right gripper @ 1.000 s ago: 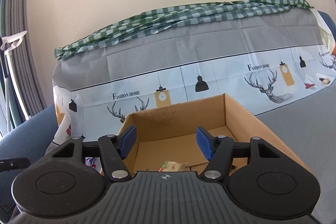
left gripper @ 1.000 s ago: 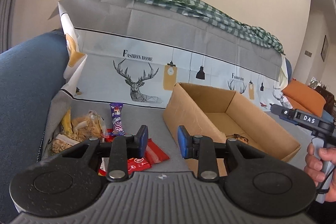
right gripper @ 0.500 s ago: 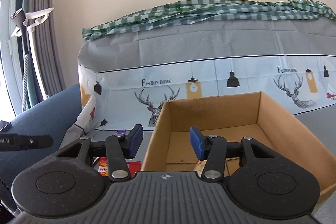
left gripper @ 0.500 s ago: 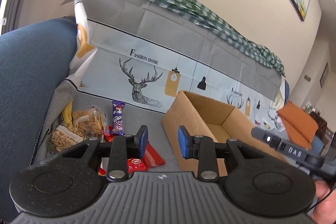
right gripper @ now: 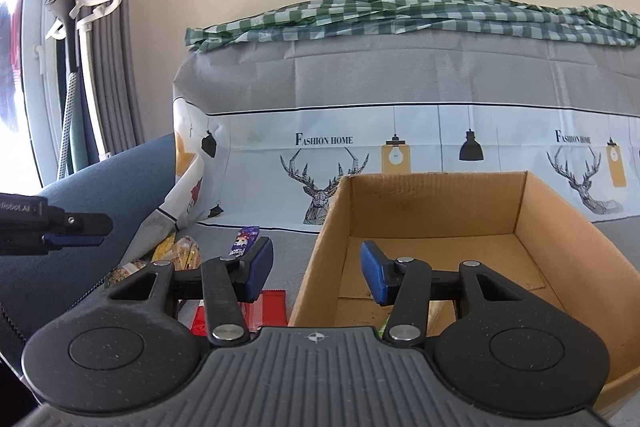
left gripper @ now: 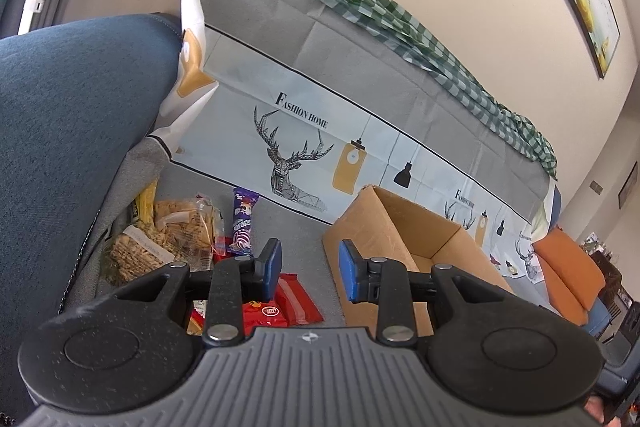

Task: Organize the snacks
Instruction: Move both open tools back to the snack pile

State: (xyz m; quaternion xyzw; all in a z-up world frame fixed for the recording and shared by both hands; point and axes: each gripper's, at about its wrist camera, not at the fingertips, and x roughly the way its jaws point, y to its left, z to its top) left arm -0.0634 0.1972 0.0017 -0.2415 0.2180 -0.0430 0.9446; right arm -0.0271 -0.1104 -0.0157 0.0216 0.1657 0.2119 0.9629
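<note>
Between the snack pile (left gripper: 188,239) on the left and the cardboard box (right gripper: 448,227) on the right, a bare grey strip is lying open. Only the right wrist view is showing the box floor. The left gripper (left gripper: 308,269) is hanging part-open and empty over a red packet (left gripper: 288,301), while the right gripper (right gripper: 316,269), its jaws just narrowed, is straddling the box's near-left wall, gripping nothing.

Purple wrapped bar (left gripper: 243,223), red packets (left gripper: 280,303), clear cracker bags (left gripper: 176,231): lying clustered beside open, upright cardboard box (right gripper: 440,227) on grey cover.

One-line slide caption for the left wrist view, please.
Left gripper, open and empty, hovers between a pile of wrapped snacks and a cardboard box on a covered sofa.
</note>
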